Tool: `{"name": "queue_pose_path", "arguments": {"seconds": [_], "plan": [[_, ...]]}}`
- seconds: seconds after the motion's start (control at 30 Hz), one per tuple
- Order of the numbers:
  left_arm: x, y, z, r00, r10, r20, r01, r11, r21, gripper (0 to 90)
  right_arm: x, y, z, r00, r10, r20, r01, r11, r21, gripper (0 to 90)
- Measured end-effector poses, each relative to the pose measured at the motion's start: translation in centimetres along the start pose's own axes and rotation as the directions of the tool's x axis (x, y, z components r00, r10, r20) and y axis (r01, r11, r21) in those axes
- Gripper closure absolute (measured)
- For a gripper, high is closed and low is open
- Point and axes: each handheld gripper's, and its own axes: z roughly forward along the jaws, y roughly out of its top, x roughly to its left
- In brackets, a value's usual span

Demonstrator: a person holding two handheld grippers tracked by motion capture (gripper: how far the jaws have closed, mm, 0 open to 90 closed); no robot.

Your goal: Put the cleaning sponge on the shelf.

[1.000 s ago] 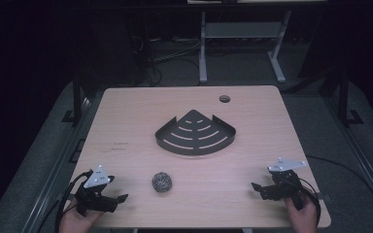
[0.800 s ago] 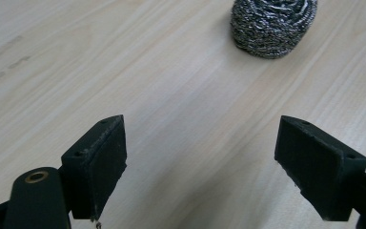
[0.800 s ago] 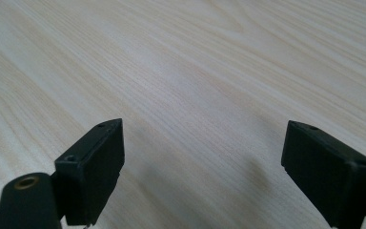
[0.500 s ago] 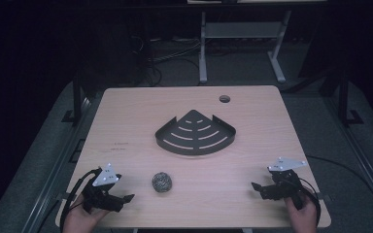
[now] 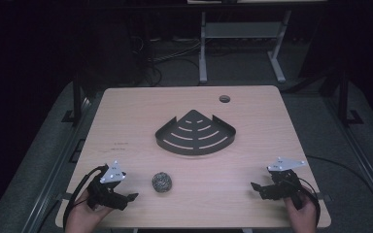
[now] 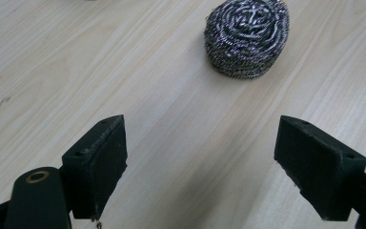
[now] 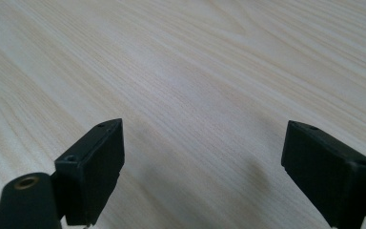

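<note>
Left gripper, lower left of the high view: jaws spread wide, nothing between them, aimed at the steel scourer just to its right. In the left gripper view the scourer lies at upper centre, beyond the jaw tips, untouched. Right gripper, lower right: jaws equally wide, empty, over bare table. A dark corner rack sits mid-frame, well apart from both.

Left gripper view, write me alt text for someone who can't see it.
A round steel wool scrubber sits on a light wooden table, ahead of the left gripper and untouched. The gripper's two black fingers rise from the bottom edge, spread wide apart with bare wood between them.
</note>
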Motion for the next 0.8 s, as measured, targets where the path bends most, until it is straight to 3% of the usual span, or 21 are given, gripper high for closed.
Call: {"name": "queue_pose_path", "arguments": {"seconds": [0.8], "plan": [[-1.1, 3.3, 1.5, 0.9977, 0.055, 0.041, -0.056, 0.9978, 0.035, 17.6, 0.2, 0.1, 0.0, 1.0000, 0.000, -0.005, 0.000, 1.000, 0.001, 14.0]]}}
